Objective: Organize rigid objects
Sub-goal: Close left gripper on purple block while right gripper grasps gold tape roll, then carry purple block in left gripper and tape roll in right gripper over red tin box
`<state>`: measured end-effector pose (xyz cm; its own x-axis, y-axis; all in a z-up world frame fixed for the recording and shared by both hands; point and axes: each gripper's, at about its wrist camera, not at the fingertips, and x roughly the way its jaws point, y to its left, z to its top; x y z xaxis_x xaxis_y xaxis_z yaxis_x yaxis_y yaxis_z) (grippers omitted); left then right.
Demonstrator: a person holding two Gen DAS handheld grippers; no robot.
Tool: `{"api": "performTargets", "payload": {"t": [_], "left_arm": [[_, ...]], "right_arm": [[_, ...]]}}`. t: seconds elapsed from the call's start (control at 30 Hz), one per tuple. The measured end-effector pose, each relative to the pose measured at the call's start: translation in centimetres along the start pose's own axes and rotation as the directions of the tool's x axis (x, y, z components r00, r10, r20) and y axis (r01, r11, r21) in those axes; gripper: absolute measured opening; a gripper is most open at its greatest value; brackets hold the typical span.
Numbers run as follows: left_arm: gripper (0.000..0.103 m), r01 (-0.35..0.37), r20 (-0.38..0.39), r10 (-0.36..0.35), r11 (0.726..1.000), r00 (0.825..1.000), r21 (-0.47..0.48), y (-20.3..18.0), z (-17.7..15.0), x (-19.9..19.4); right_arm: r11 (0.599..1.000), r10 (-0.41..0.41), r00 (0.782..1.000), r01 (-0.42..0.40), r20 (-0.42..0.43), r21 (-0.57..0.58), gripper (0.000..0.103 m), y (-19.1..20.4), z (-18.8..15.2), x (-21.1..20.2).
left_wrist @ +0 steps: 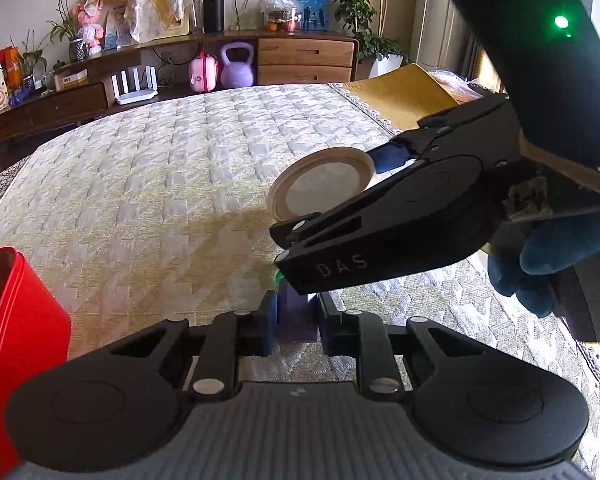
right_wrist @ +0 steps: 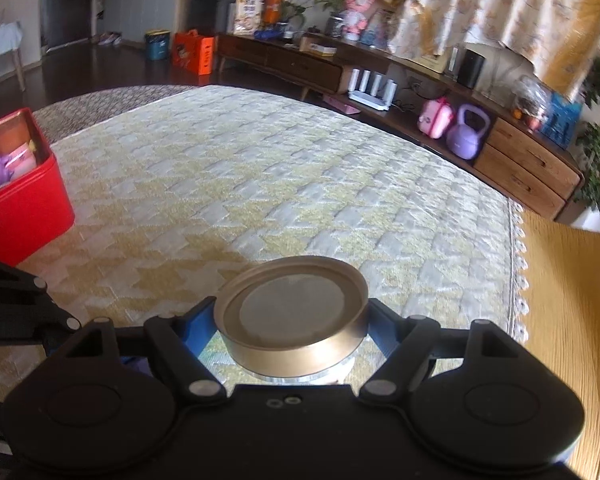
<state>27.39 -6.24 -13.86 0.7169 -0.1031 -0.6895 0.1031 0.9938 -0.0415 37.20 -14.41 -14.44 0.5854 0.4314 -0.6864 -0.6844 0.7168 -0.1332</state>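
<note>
Purple block (left_wrist: 294, 314) sits upright on the tabletop (left_wrist: 160, 184) cloth, pinched between the left tongs (left_wrist: 296, 328); blue pads (left_wrist: 269, 326) press on both its sides; a green bit shows just behind its top, can't tell what it is. Jar with gold lid (right_wrist: 292, 322) sits between the right tongs (right_wrist: 290, 332), lid up; the blue pads (right_wrist: 198, 330) appear to touch the lid's sides, so I read it as pinched, jaws wide because the jar is wide. In the left view the right tongs cross just above the block, so the two hands are close together. Red bin (right_wrist: 24, 208) stands to the left, well apart from both; already holds a purple toy and other bits; left hand is nearer it. Likely next: carry both leftward to the bin; watch the tongs don't collide. Readable text: "DAS" on the right tongs' jaw; package lettering on the far shelf too small to read.
</note>
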Motion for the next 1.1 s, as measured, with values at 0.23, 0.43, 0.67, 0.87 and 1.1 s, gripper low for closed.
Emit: {"api": "performTargets", "payload": {"t": [0.23,0.43,0.67,0.87,1.1], "left_arm": [[0.021,-0.002,0.003,0.002,1.000,1.000,-0.016,0.6,0.0,-0.9],[0.021,-0.009,0.001,0.009,0.999,1.000,-0.036,1.5,0.0,-2.3],[0.021,-0.020,0.004,0.020,0.997,1.000,-0.070,3.0,-0.2,-5.1],[0.021,-0.057,-0.001,0.058,0.992,0.998,-0.110,4.7,-0.5,-7.9],[0.021,-0.078,0.024,0.083,0.987,0.996,-0.138,6.5,-0.8,-11.6]], "right_arm": [[0.995,-0.007,1.000,0.005,0.019,0.104,0.078,-0.9,-0.3,-2.4],[0.987,-0.016,1.000,0.012,0.026,0.161,0.078,-0.7,-0.5,-5.5],[0.985,-0.004,0.999,-0.002,0.032,0.174,0.078,1.3,-0.8,-9.0],[0.982,0.014,0.999,-0.023,0.052,0.189,0.078,3.4,-0.6,-11.9],[0.987,0.029,0.998,-0.037,0.050,0.159,0.078,6.9,0.1,-13.9]]}}
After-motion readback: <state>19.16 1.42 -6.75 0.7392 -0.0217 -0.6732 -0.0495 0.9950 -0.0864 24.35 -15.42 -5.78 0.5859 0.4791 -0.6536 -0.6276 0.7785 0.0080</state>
